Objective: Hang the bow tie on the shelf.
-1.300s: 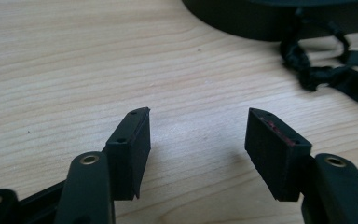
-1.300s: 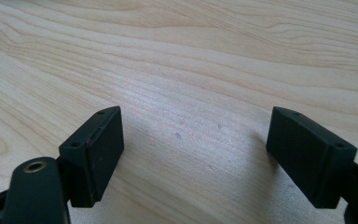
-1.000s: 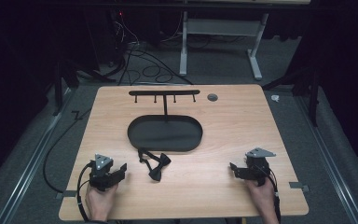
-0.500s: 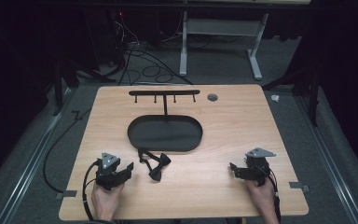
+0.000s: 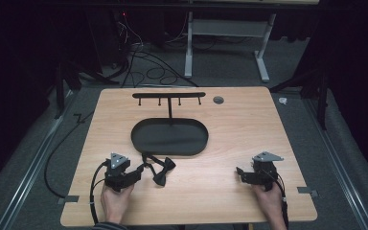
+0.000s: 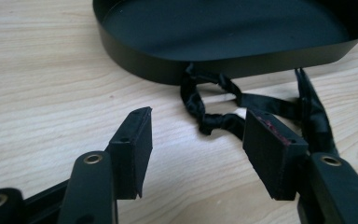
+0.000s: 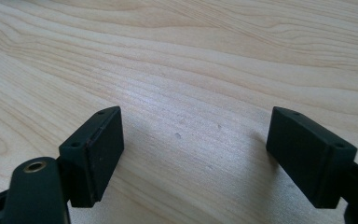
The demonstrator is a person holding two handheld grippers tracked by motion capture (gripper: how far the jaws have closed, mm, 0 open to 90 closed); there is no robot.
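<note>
A black bow tie (image 5: 162, 168) is seen lying flat on the wooden table (image 5: 230, 124), just in front of the near rim of the black oval tray (image 5: 170, 136). Its knotted bow lies toward the near side, while its thin strap (image 6: 214, 100) is looped and crumpled, reaching back until it touches the tray's wall. The fabric appears satin-like and slightly twisted.
</note>
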